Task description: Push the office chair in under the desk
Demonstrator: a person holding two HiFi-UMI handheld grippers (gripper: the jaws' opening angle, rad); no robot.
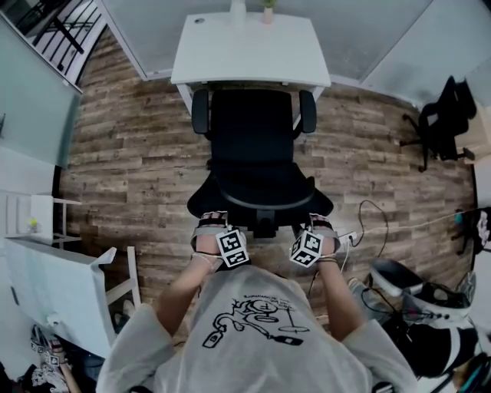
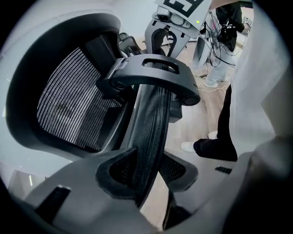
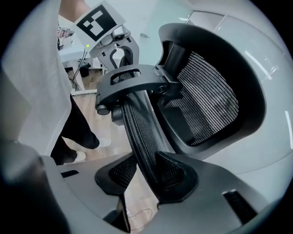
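Note:
A black mesh office chair (image 1: pixel 253 153) stands on the wood floor, its seat and armrests partly under the white desk (image 1: pixel 249 54). I stand behind it. My left gripper (image 1: pixel 215 230) is at the left side of the backrest's top rim and my right gripper (image 1: pixel 318 230) at the right side. In the left gripper view the thin mesh backrest edge (image 2: pixel 151 123) runs between the pads, and the left gripper (image 2: pixel 146 171) is shut on it. In the right gripper view the same rim (image 3: pixel 139 132) is pinched by the right gripper (image 3: pixel 146 176). The headrest (image 3: pixel 210 105) rises beside it.
A second black chair (image 1: pixel 441 123) stands at the far right. A white table (image 1: pixel 54 284) is at my near left. Cables (image 1: pixel 368 222) and dark bags (image 1: pixel 414 303) lie on the floor at my right. Small pots (image 1: pixel 267 11) sit on the desk's back edge.

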